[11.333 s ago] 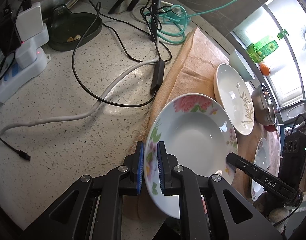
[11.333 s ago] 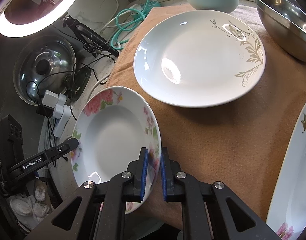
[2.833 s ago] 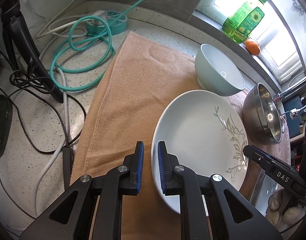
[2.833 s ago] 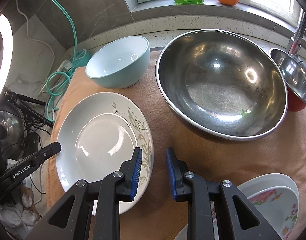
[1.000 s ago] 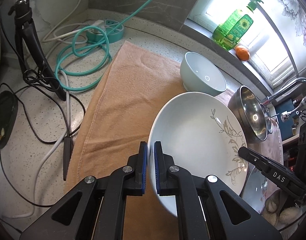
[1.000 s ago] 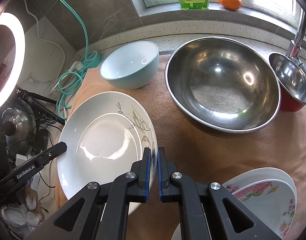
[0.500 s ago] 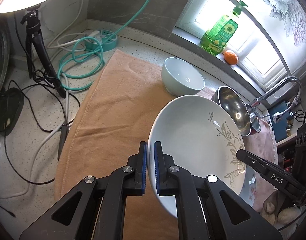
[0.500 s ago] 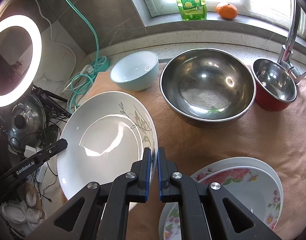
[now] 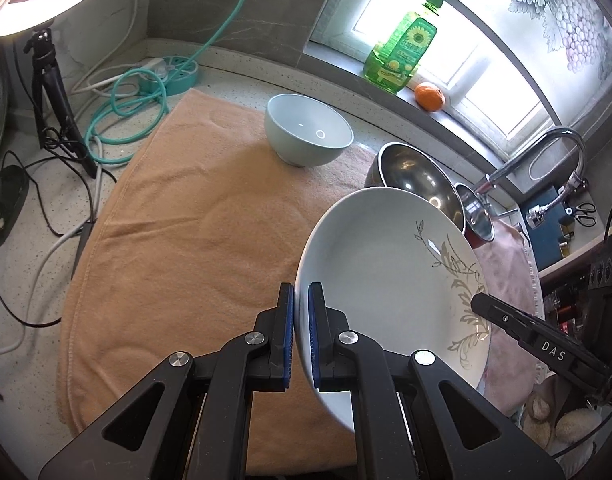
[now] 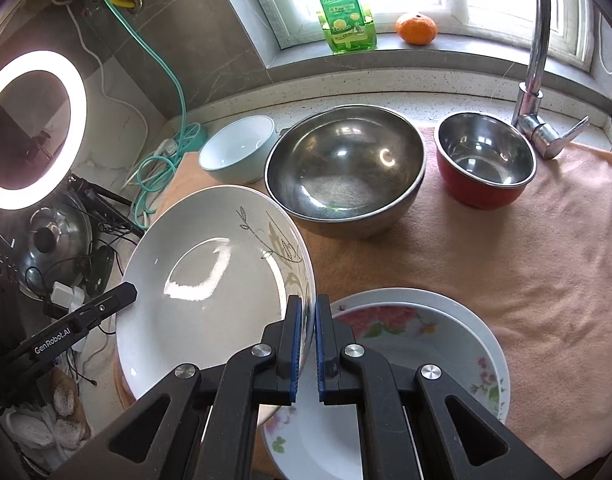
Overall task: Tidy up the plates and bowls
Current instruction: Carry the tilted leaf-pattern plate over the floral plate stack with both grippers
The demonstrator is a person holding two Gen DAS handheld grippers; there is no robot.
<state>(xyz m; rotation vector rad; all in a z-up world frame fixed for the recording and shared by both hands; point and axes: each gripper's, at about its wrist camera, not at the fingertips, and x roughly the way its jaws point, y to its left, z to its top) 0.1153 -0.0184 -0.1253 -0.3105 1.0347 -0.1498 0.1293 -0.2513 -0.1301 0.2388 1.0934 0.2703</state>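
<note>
Left wrist view: the left tongs (image 9: 301,332) are clamped on the near-left rim of the leaf-patterned plate (image 9: 386,280), held above the orange towel (image 9: 177,260).

Right wrist view: the right tongs (image 10: 309,348) pinch the plate's opposite rim; the floral plate stack (image 10: 446,344) lies just right, below.

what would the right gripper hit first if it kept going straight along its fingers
Probably the stacked floral plates right under its tips; the right gripper is shut on the white plate. Depth is unclear.

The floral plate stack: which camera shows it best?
The right wrist view: the floral plate stack lies open on the towel. In the left wrist view the held leaf-pattern plate hides nearly all of it.
</note>
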